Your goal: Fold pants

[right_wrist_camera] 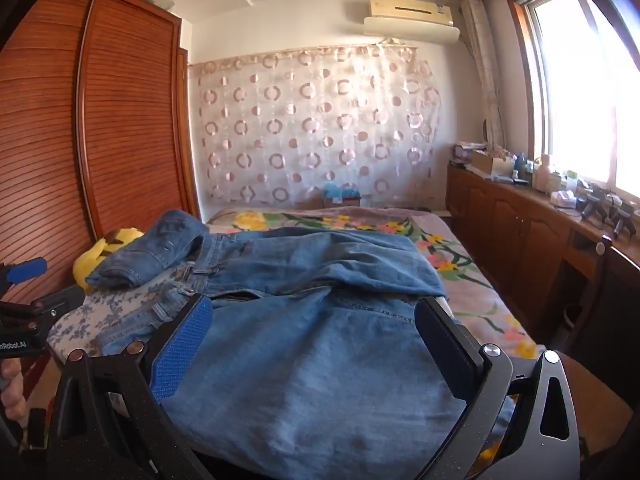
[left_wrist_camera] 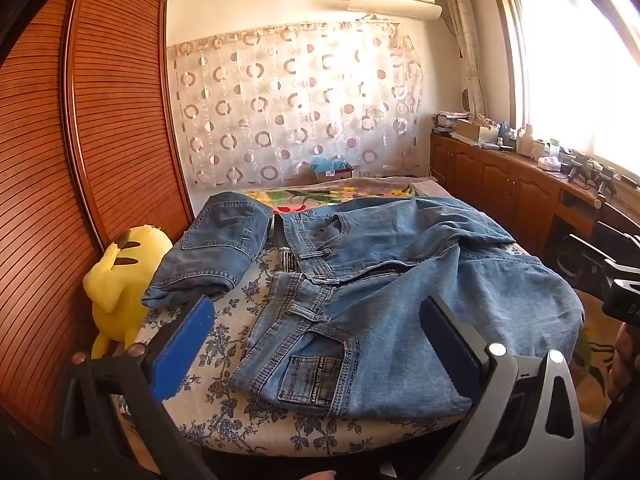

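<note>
where the yellow plush toy [left_wrist_camera: 120,276] leans at the bed's [left_wrist_camera: 224,412] left edge, spread out rumpled just right of it: blue jeans [left_wrist_camera: 360,280]. above the waistband end, left gripper [left_wrist_camera: 316,344] gaping wide, holding nothing. farther right, over the legs, right gripper [right_wrist_camera: 316,344] equally wide, empty.

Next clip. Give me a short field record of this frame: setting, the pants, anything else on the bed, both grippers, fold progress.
setting: bedroom, bed with floral sheet, wardrobe on its left side
jeans: spread out flat on the bed, waistband toward the wardrobe, legs toward the window side
folded jeans: second pair, beside the waistband
plush toy: yellow, between bed edge and wardrobe
left gripper: open, empty, over the waist area
right gripper: open, empty, over the legs
progress: spread pair not yet folded
</note>
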Tool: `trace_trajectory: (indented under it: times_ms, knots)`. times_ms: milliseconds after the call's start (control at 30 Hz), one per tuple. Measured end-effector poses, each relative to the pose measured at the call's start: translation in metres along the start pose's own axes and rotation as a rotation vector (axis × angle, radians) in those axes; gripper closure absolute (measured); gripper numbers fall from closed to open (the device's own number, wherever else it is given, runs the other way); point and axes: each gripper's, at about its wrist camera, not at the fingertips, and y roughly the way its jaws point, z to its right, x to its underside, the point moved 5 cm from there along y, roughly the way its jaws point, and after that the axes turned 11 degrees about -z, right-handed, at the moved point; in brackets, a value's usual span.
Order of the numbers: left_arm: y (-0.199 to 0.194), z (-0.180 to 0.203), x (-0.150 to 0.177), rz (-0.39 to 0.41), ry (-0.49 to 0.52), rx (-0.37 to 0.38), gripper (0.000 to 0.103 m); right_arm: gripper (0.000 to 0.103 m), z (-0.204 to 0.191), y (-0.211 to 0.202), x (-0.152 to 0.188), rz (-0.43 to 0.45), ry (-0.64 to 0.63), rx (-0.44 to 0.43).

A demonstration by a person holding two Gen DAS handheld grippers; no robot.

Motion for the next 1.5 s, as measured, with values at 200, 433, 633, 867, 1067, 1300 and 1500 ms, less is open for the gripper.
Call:
trace_trajectory:
  times_ms: [200,433,633,867,1067,1300,1500]
  knots:
    - [-0.003,0.0028,-0.0011,0.009,-0.003,0.005,0.0,0.0,0.0019,-0.0017,0.0001,0.002,0.002,0.004]
    - [-0.0036,0.0018,-0.0014,0.009,-0.004,0.007,0.0,0.0,0.0015,-0.0019,0.0005,0.001,0.001,0.004]
    - [-0.0039,0.002,-0.0017,0.01,-0.004,0.006,0.0,0.0,0.0002,-0.0013,0.0006,0.002,0.0,0.006]
    - [-0.005,0.0027,-0.0018,0.01,-0.004,0.006,0.0,0.0,-0.0004,-0.0016,0.0004,0.002,-0.001,0.007]
    - [-0.0049,0.0026,-0.0016,0.012,-0.005,0.006,0.0,0.0,-0.0003,-0.0019,0.0008,0.003,-0.001,0.006]
    - [-0.0059,0.0029,-0.0018,0.013,-0.006,0.007,0.0,0.0,-0.0006,-0.0022,0.001,0.003,-0.001,0.006]
    - [-0.0054,0.0023,-0.0016,0.014,-0.006,0.007,0.0,0.0,-0.0012,-0.0018,0.0009,0.003,-0.001,0.007]
